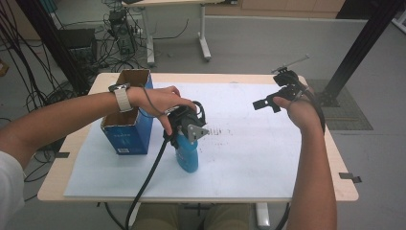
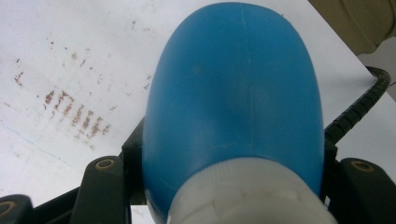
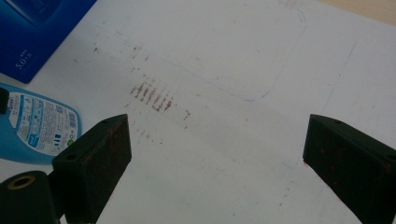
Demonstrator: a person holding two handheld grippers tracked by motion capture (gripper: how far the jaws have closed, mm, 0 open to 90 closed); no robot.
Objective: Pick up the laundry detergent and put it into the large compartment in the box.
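A blue plastic bottle (image 1: pixel 187 157) stands upright on the white sheet (image 1: pixel 249 158), near the table's front left. My left gripper (image 1: pixel 185 135) comes down on it from above and is shut on it near its top. In the left gripper view the bottle (image 2: pixel 233 93) and its white cap (image 2: pixel 247 198) sit tight between the two black jaws. My right gripper (image 1: pixel 264 103) hovers over the sheet's far right, open, with nothing between its fingers. The right gripper view looks down past the right gripper (image 3: pixel 217 158) at the labelled bottle (image 3: pixel 37 123) on its left edge.
An open blue cardboard box (image 1: pixel 128 125) stands just left of the bottle, and its corner shows as the blue box (image 3: pixel 42 28). Brown smudges (image 3: pixel 152 95) mark the sheet's middle. The wooden table edge (image 1: pixel 57 177) frames the sheet. A cable (image 1: pixel 148 177) trails off the front.
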